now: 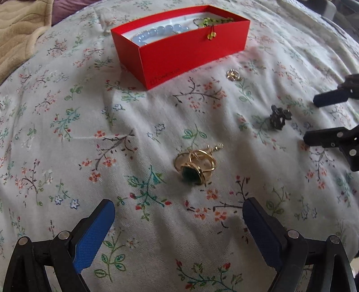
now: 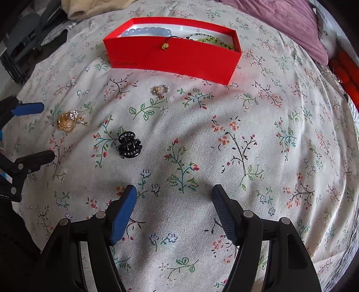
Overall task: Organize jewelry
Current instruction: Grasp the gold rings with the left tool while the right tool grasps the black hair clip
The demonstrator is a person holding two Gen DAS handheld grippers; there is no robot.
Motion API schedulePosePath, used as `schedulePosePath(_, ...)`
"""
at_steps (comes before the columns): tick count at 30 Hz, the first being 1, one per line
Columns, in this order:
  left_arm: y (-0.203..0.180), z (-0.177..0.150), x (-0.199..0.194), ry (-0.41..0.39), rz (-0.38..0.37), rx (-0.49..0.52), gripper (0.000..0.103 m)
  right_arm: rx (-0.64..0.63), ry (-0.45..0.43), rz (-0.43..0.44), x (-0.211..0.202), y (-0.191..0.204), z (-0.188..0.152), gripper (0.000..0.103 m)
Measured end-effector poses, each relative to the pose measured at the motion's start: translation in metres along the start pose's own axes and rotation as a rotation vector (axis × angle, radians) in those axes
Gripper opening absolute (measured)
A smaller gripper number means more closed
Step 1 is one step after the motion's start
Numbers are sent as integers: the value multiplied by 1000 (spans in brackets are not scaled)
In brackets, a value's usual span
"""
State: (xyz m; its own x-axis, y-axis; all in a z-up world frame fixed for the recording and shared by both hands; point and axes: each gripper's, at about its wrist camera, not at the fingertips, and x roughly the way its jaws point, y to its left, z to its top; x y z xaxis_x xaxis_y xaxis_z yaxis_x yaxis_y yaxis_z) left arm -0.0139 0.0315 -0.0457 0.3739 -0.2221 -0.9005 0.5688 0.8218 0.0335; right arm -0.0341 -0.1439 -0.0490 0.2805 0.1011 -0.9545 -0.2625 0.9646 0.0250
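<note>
A red box [image 1: 193, 56] [image 2: 172, 58] sits on the floral bedspread with a blue bead bracelet [image 1: 157, 32] [image 2: 148, 31] and a green bead strand [image 1: 213, 21] [image 2: 213, 41] inside; a small charm hangs over its front wall. A cluster of gold rings, one with a green stone [image 1: 196, 165] [image 2: 68, 121], lies just beyond my open left gripper [image 1: 178, 213]. A black hair claw clip [image 1: 279, 118] [image 2: 130, 144] lies ahead and left of my open right gripper [image 2: 174, 193]. A small jewelled ring [image 1: 233, 75] [image 2: 160, 91] rests near the box. Nothing is between either pair of fingers.
A beige blanket [image 1: 20, 33] lies at the far left of the left wrist view. A mauve pillow [image 2: 285, 22] and an orange item [image 2: 347, 74] lie at the right edge of the bed. Dark chair parts [image 2: 27, 40] stand beyond the bed's left edge.
</note>
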Motion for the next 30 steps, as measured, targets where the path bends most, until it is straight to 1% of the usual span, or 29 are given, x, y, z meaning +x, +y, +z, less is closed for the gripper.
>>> schedulePosePath(2,0,-2,5,3,-5,-3,95,-24,-20,-19,1,3,-3,75)
schedulePosePath(5,0,-2,7,-25,-19,-8,93,-47,-44,-51,3,7,-8,85)
schedulePosePath(6,0,-3,6,-35,-30,-7,91,-45,-49,-62,4,6,-9,90)
schedulePosePath(7,-1,-2,6,-43,-43,-6,86,-39,-52,-68,5,4,-9,94)
schedulePosePath(8,-1,-1,6,-47,-50,-6,82,-28,-53,-69,7,1,-10,97)
schedulePosePath(10,-2,1,6,-51,-63,-8,78,0,-51,-60,9,-7,-10,103)
schedulePosePath(12,-4,2,5,-57,-71,-4,73,24,-56,-33,13,-11,-10,103)
schedulePosePath(13,-5,2,5,-60,-73,0,67,23,-60,-30,13,-11,-9,103)
schedulePosePath(14,-7,2,5,-65,-75,4,60,17,-62,-34,14,-11,-9,103)
schedulePosePath(16,-8,3,4,-68,-80,8,53,13,-66,-42,13,-9,-10,103)
schedulePosePath(19,-8,4,5,-70,-88,6,48,14,-64,-50,13,-8,-10,103)
schedulePosePath(24,-7,7,6,-72,-80,-5,39,16,-45,-56,12,-4,-4,103)
schedulePosePath(27,-5,8,7,-70,-66,-13,27,-3,-41,-57,11,1,-1,103)
schedulePosePath(28,-4,8,8,-68,-62,-18,25,-8,-40,-56,11,2,1,103)
schedulePosePath(29,-3,8,8,-66,-60,-25,19,-12,-37,-54,11,3,3,103)
schedulePosePath(30,-1,8,7,-65,-59,-30,16,-14,-35,-53,11,5,5,103)
